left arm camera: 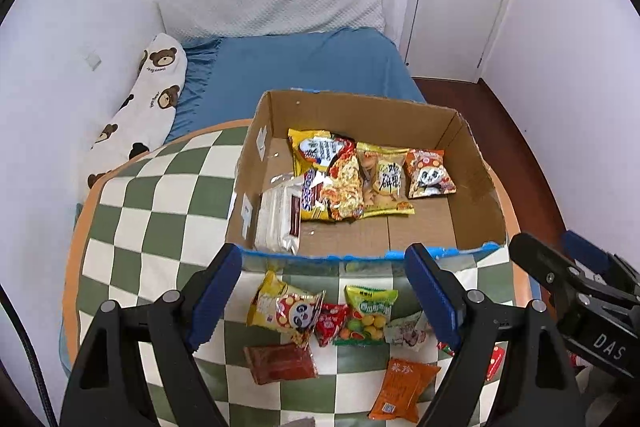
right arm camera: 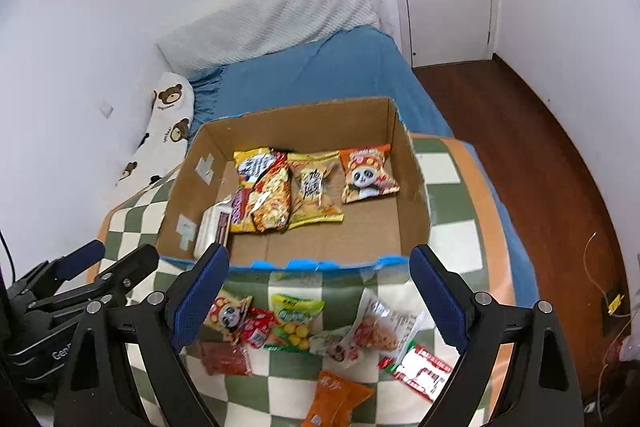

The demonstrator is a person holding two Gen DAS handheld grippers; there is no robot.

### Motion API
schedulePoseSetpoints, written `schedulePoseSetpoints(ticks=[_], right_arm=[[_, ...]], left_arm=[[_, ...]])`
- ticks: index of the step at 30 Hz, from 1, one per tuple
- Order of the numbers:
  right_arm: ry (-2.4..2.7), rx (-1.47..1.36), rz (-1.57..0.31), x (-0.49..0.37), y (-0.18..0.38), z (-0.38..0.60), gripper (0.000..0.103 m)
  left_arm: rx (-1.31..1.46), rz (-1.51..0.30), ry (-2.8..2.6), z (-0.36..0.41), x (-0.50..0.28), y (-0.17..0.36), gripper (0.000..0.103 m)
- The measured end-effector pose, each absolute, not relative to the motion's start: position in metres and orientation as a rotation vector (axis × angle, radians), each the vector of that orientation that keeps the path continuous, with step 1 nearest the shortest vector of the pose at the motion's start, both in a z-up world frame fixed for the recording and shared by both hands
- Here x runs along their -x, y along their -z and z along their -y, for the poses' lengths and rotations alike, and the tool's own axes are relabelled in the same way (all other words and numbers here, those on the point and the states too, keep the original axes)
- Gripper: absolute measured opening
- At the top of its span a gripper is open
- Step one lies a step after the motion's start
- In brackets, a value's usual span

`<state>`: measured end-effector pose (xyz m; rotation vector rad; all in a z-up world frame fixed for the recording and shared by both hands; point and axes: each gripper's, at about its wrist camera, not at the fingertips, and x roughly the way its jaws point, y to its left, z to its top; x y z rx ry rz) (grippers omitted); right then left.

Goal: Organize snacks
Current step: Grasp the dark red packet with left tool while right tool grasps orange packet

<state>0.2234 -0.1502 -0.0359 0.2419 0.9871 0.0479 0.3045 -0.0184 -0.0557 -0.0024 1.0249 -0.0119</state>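
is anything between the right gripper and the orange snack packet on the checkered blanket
Nothing visible blocks it. The right gripper, jaws open and empty, hangs above the loose snacks; the orange snack packet lies uncovered on the green-and-cream checkered blanket, nearer the camera than the brown cardboard box.

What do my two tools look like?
Both tools are black, angular frames with silver rivets and ridged blue pads on the fingers. The left tool has a black cable beside it; the right tool bears white "DAS" lettering on its body. No sleeves show.

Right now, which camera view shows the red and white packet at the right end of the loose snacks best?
The right wrist view: the red and white packet lies there whole. In the left wrist view a gripper finger hides most of it.
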Motion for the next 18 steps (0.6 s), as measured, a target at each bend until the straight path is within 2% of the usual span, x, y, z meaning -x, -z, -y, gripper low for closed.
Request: schedulePoseSetpoints(ticks=[6, 15, 18], right_arm=[[-0.051, -0.317, -1.113, -0.194, 0.082, 0.154, 0.094], [-0.014, -0.469, -1.448, -0.140, 0.228, 0.156, 0.094], [-0.012, -0.493, -1.509, -0.131, 0.261, 0.149, 0.094]], left_arm=[[-0.004, -1.118, -0.032, 0.006, -0.278, 0.093, 0.083], [0.001, -1.381, -0.138, -0.033, -0.237, 0.199, 0.083], [0.055, -1.448, -0.164, -0.046, -0.233, 0.224, 0.083]])
